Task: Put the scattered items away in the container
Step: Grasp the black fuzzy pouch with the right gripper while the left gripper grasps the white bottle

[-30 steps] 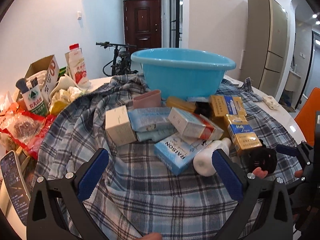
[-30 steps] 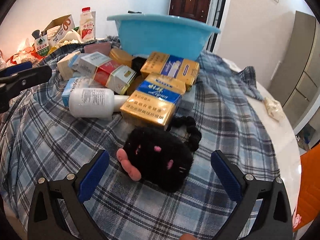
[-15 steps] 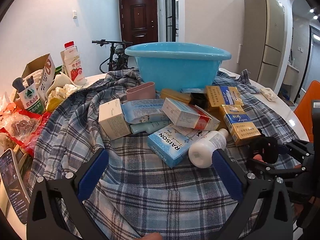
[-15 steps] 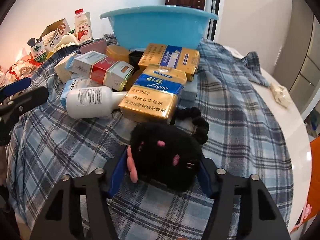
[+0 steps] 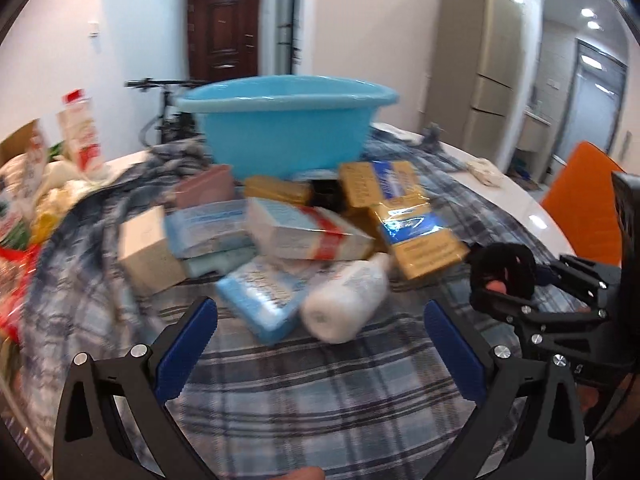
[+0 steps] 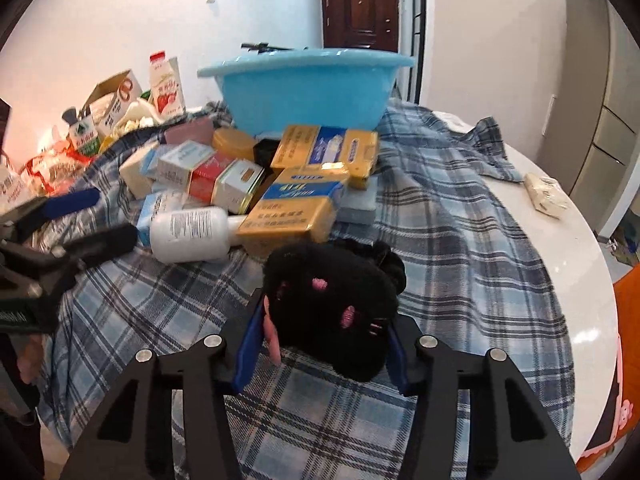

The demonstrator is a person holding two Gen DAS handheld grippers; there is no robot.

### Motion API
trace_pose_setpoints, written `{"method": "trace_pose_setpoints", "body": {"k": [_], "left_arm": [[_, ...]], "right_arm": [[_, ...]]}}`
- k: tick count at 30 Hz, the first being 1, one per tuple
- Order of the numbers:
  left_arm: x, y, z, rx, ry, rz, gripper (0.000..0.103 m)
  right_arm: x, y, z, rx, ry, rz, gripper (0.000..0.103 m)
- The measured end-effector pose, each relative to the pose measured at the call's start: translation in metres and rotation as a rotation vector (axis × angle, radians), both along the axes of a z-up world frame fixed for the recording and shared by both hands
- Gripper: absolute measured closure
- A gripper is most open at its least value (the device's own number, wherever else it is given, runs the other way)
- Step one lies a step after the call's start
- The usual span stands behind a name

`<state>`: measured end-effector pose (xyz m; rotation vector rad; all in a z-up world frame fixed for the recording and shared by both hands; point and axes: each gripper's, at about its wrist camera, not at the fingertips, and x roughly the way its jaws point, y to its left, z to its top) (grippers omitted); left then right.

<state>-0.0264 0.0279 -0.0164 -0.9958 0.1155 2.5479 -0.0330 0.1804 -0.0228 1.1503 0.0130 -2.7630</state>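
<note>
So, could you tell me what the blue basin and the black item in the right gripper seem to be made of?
Blue basin: likely moulded plastic, smooth and slightly glossy, with a rolled rim. Black item, clamped in the right gripper: seemingly plush fabric, with a fuzzy matte pile and small pink patches; what fills it cannot be told.

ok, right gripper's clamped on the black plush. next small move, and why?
Probably lift it clear and carry it forward over the pile toward the blue basin. The right gripper is shut on the black plush toy, which sits low over the plaid cloth, with boxes and the white bottle lying between it and the basin. The left gripper is open and holds nothing.
</note>
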Motion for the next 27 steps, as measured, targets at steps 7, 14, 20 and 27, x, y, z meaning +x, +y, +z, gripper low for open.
{"method": "trace_pose_setpoints", "body": {"k": [7, 14, 20, 27], "left_arm": [[-0.020, 0.011, -0.009, 0.073, -0.088, -0.123, 0.000], [-0.034, 0.020, -0.019, 0.031, -0.131, -0.140, 0.001], [-0.031, 0.035, -0.029, -0.085, -0.083, -0.152, 0.005], [-0.023, 0.046, -0.030, -0.202, -0.005, -0.151, 0.041]], "right_arm": [[0.009, 0.018, 0.001, -0.044, 0.012, -0.041, 0.049], [0.011, 0.037, 0.001, -0.090, 0.023, -0.074, 0.049], [0.009, 0.042, -0.003, -0.103, 0.014, -0.073, 0.049], [0.009, 0.044, -0.007, -0.118, 0.011, -0.077, 0.048]]}}
